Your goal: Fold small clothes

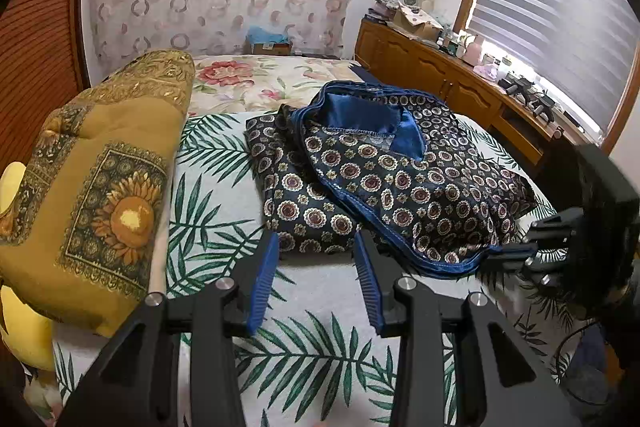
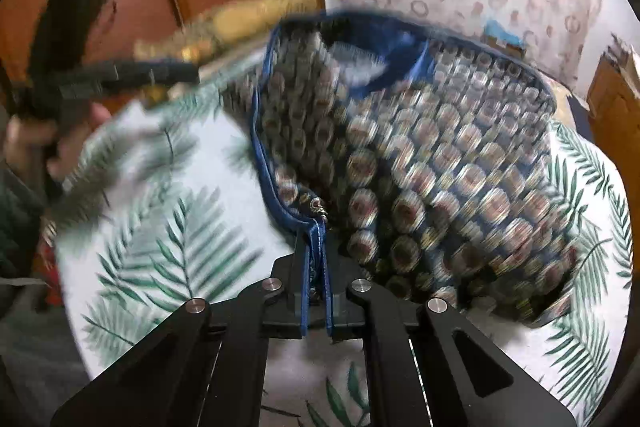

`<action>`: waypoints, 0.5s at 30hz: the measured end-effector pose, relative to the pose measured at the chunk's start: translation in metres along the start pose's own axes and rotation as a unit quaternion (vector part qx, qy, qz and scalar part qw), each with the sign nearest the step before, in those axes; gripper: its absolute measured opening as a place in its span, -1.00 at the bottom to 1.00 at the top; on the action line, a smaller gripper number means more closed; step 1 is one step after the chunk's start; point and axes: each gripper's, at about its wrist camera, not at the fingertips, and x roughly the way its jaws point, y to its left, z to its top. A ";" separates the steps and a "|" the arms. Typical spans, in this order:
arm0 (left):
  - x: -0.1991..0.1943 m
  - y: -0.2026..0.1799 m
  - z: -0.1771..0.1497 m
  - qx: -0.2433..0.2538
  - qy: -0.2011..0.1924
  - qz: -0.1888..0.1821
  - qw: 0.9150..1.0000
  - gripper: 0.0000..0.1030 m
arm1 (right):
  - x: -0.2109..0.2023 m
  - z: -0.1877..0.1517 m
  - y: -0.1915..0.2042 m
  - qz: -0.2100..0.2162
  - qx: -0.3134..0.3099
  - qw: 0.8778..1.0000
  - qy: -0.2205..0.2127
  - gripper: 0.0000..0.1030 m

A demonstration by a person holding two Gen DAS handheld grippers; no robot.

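Observation:
A dark navy garment (image 1: 384, 183) with round medallion print, blue trim and blue satin lining lies rumpled on the palm-leaf sheet (image 1: 312, 291). My left gripper (image 1: 316, 243) stands open just in front of its near edge, with nothing between the blue pads (image 1: 262, 283). At the right, my right gripper (image 1: 500, 255) is pinching the garment's trimmed hem. In the right wrist view the right gripper (image 2: 316, 231) is shut on the blue-trimmed edge, and the garment (image 2: 432, 167) is blurred by motion. The left gripper (image 2: 128, 75) shows at upper left, held by a hand (image 2: 36, 143).
A folded gold quilt (image 1: 104, 187) with a sunflower print takes the bed's left side, with a yellow pillow (image 1: 24, 331) beneath it. A floral cover (image 1: 256, 79) lies farther back. A cluttered wooden cabinet (image 1: 440, 71) runs along the right under the window blinds (image 1: 552, 27).

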 end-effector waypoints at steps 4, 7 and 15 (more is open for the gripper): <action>0.003 -0.003 0.008 0.004 -0.002 0.001 1.000 -0.27 | -0.032 0.033 -0.025 -0.038 -0.009 0.998 -0.054 -0.95; 0.008 -0.004 0.016 0.004 -0.005 0.001 1.000 -0.27 | -0.043 0.060 -0.051 -0.068 -0.011 0.994 -0.082 -0.95; 0.035 -0.001 0.051 -0.004 -0.010 0.010 1.000 -0.27 | -0.017 0.106 -0.113 -0.105 0.007 0.989 -0.103 -0.96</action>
